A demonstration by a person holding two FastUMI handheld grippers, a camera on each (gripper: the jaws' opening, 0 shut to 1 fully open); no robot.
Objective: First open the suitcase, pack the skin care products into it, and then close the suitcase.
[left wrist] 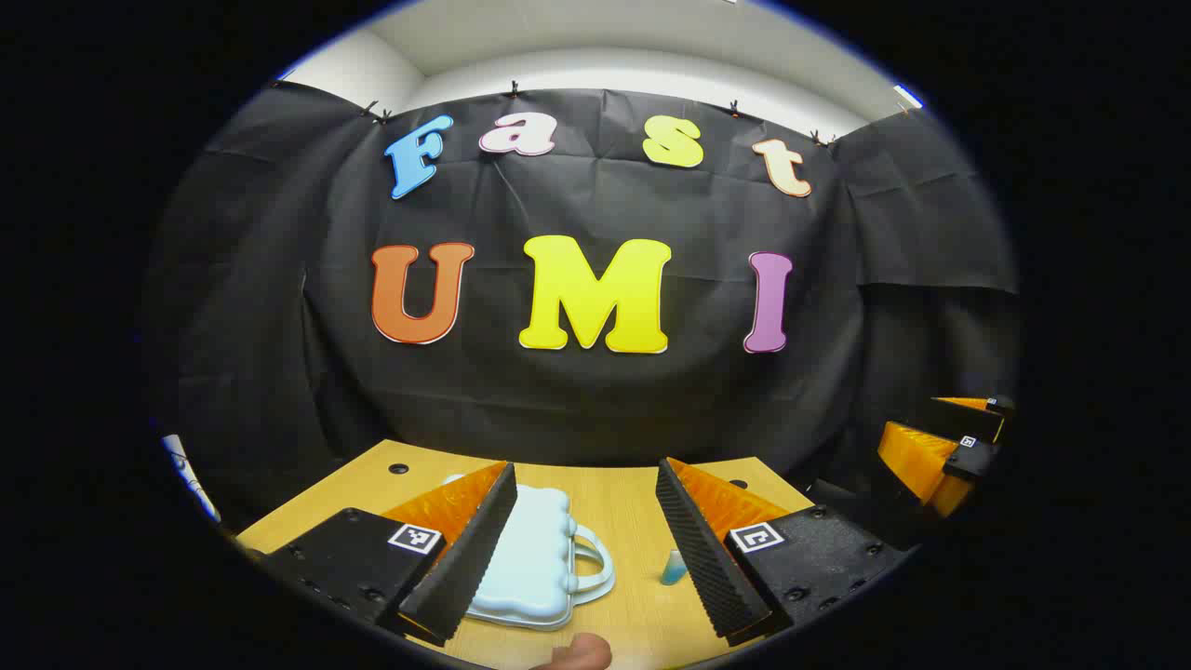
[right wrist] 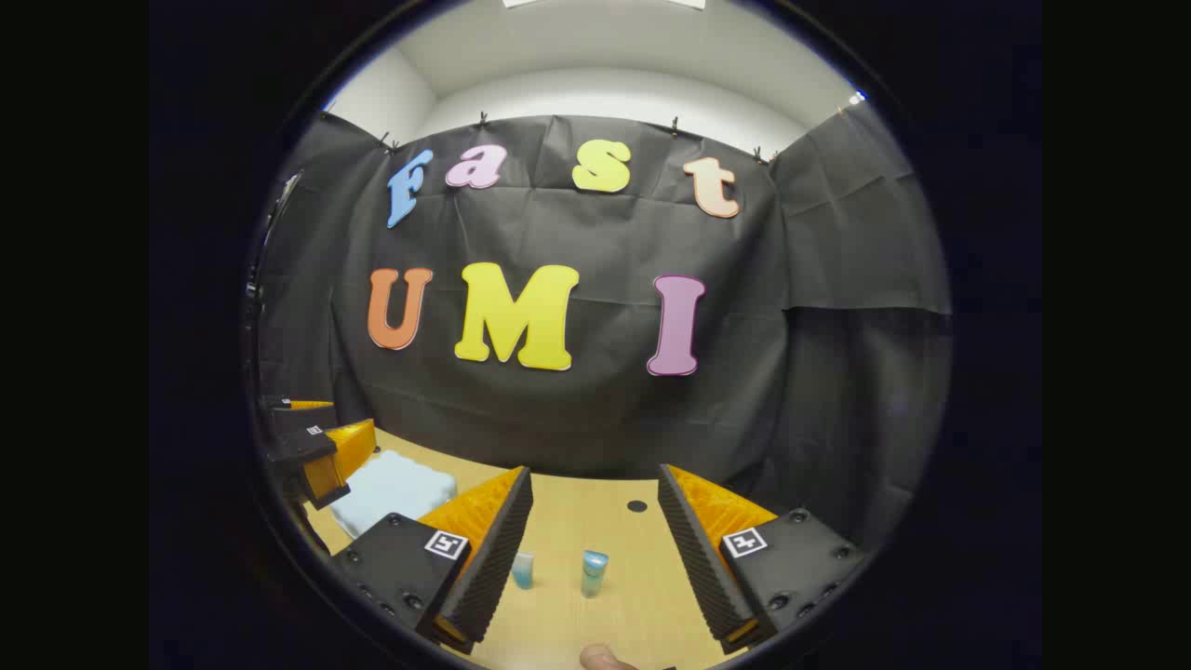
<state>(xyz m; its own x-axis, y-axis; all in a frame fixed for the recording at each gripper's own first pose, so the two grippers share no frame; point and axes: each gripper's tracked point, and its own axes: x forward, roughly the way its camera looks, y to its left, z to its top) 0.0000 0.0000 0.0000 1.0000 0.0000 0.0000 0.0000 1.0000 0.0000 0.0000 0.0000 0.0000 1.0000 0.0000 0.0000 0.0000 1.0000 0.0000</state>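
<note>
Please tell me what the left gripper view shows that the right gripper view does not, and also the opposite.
Left gripper view alone: the suitcase's handle, and just one blue tube, beside its right finger.

Right gripper view alone: two tubes standing apart between its jaws, and a dark hole in the table beyond them.

Both: the closed pale blue suitcase lying on the wooden table, open jaws below, and the other gripper at the edge.

A pale blue suitcase [left wrist: 530, 554] lies on the light wood table [left wrist: 633, 521], two blue tubes [right wrist: 594, 571] beside it, near orange-and-black grippers [right wrist: 595, 549] with ribbed black pads [right wrist: 491, 549].
</note>
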